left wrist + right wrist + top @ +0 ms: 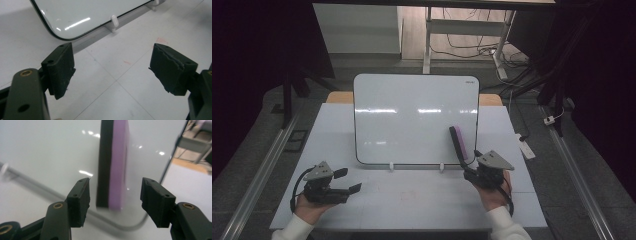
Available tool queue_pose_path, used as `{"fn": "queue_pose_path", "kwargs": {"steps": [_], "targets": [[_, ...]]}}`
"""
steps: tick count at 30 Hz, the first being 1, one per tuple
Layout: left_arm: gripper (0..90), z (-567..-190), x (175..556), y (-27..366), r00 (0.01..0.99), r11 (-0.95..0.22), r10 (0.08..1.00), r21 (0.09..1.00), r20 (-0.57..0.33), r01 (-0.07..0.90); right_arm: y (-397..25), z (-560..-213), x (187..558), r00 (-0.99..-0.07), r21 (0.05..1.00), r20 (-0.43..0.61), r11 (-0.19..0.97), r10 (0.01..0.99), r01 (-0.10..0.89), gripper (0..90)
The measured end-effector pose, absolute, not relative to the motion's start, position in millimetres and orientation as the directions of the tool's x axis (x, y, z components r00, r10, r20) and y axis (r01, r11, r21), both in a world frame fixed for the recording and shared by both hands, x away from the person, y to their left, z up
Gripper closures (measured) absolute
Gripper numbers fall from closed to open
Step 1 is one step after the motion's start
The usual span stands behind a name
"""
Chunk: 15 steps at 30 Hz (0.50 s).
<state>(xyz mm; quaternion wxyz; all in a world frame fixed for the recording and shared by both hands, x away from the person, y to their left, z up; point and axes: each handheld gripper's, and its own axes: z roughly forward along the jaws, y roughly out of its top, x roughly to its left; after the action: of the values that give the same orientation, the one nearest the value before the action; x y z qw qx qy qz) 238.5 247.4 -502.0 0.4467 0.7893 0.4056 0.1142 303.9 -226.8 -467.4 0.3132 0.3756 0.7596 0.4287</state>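
Whiteboard (412, 117): I am seeing it propped up at the back of the table (412, 200), leaning away from me on small white pegs (391, 165); I am using it as my landmark.
Eraser (458, 144): black with a purple layer, it is sitting against the whiteboard's face near the lower right corner, standing on end and tilting slightly.
Right gripper (114, 195): I am holding it just in front of the whiteboard's lower right corner, its jaws gaping on either side of the eraser's lower end and not touching it.
Left gripper (112, 72): I am keeping it in front of the whiteboard's lower left corner, well apart from the eraser, jaws spread wide over bare table and gripping nothing.
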Motion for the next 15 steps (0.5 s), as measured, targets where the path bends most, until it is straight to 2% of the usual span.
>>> {"fn": "queue_pose_path", "kwargs": {"steps": [5,15], "targets": [[20.6,-505.1,242.2,248.4,0.635,-0.274,0.75,0.786,-0.186,0.554,-259.5,-479.6,293.8,-0.597,0.862,-0.138,0.392,0.79,0.32,39.4],[20.6,-508.5,246.4,244.8,0.631,-0.282,0.752,0.772,-0.191,0.569,-288.4,-495.8,290.8,-0.639,0.848,-0.103,0.403,0.763,0.344,39.0]]}}
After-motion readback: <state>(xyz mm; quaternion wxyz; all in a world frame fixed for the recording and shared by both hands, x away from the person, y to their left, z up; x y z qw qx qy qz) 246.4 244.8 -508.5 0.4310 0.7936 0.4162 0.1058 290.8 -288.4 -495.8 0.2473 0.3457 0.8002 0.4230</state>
